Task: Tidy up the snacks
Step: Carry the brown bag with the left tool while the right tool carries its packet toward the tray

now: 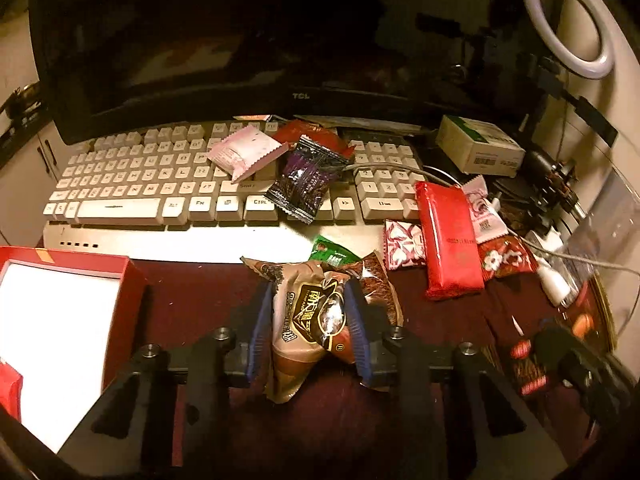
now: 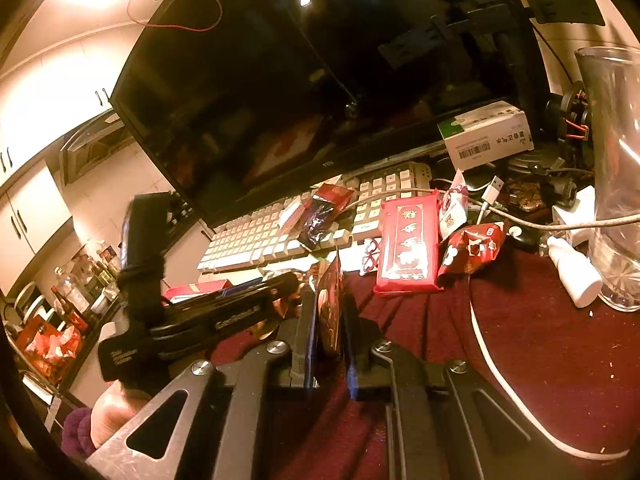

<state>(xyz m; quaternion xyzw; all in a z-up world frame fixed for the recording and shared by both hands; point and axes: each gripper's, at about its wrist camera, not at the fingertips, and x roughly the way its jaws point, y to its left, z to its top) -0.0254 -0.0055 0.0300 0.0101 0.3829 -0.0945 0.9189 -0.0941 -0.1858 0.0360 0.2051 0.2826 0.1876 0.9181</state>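
Right now left gripper (image 1: 308,320) jaws are pinching a brown snack packet (image 1: 304,320) just above the table (image 1: 200,292), w/ red box (image 1: 132,280) beside. Right gripper (image 2: 330,332) jaws are squeezing a thin dark-red packet (image 2: 330,304) edge-on, near the keyboard (image 2: 256,236).

left gripper (image 1: 310,312) jaws pinching, right gripper (image 2: 330,320) jaws clamped
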